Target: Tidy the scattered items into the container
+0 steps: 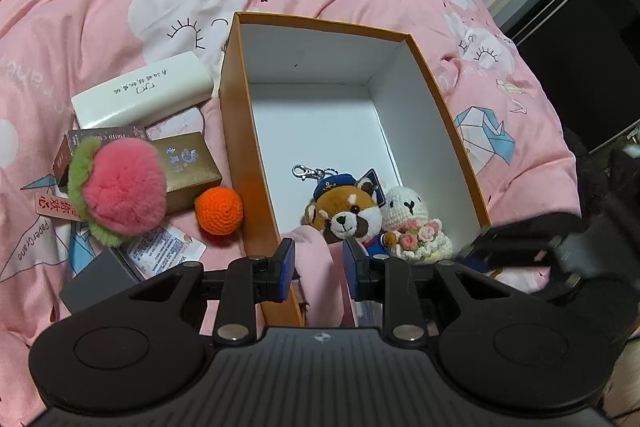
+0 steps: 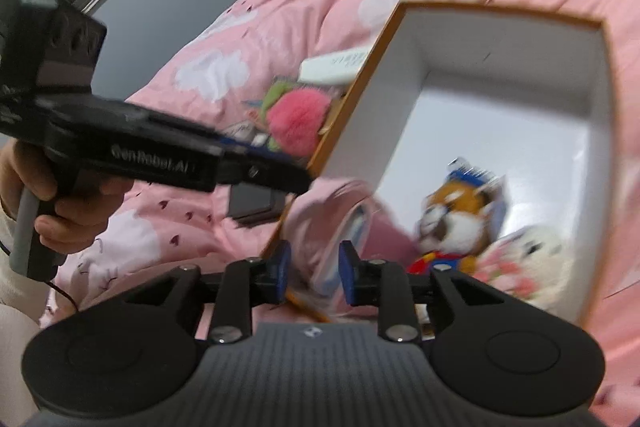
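An open orange box [image 1: 230, 107] with a white inside lies on the pink quilt; it also shows in the right wrist view [image 2: 360, 83]. Inside sit a red panda plush [image 1: 348, 211] and a white crochet doll [image 1: 412, 223]. A pink packet [image 1: 320, 275] hangs over the box's near wall. My left gripper [image 1: 319, 267] has its pads on either side of the packet, slightly apart. My right gripper [image 2: 314, 269] stands around the same pink packet [image 2: 320, 223], blurred. Left of the box lie a pink pom-pom [image 1: 120, 191], an orange crochet ball [image 1: 219, 210], a gold box [image 1: 188, 167] and a white case [image 1: 144, 91].
A dark grey box [image 1: 96, 279], printed cards [image 1: 164, 251] and a red tag [image 1: 56, 211] lie at the near left. The quilt drops off at the right to a dark floor [image 1: 580, 67]. The left hand-held gripper body [image 2: 140, 151] crosses the right wrist view.
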Demonstrator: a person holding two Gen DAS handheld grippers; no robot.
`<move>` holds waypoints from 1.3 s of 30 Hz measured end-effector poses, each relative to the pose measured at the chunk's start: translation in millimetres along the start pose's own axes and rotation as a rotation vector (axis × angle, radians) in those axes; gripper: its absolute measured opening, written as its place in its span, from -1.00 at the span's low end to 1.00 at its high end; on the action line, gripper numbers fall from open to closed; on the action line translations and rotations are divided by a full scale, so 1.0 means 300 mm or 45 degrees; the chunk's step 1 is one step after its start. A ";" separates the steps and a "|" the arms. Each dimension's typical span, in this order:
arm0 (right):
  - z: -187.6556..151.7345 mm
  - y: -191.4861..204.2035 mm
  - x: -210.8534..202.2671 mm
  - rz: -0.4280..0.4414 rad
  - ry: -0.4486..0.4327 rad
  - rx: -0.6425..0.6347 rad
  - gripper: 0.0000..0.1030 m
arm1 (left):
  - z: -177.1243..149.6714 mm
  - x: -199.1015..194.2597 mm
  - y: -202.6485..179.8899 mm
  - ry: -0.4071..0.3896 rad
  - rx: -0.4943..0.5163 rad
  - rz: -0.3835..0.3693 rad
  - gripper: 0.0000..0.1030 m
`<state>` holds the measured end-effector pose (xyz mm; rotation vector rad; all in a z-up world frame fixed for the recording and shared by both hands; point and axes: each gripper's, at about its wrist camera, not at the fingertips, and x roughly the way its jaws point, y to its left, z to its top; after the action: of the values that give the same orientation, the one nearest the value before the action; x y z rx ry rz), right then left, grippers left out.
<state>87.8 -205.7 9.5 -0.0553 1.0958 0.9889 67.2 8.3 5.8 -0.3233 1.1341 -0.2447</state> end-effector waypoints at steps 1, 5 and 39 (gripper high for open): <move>0.013 -0.012 -0.014 -0.045 -0.011 -0.020 -0.35 | 0.002 0.001 0.000 -0.002 0.002 0.001 -0.44; 0.071 -0.091 0.030 -0.288 0.035 -0.076 -0.28 | 0.004 0.001 -0.003 -0.024 0.015 0.026 -0.44; 0.101 -0.138 0.260 -0.374 0.199 -0.260 -0.21 | -0.006 0.021 0.036 -0.047 -0.089 0.004 -0.44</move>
<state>145.4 -165.5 -51.7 -0.4537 1.0884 0.8373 68.4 16.0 -4.2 -0.3862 1.1086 -0.1959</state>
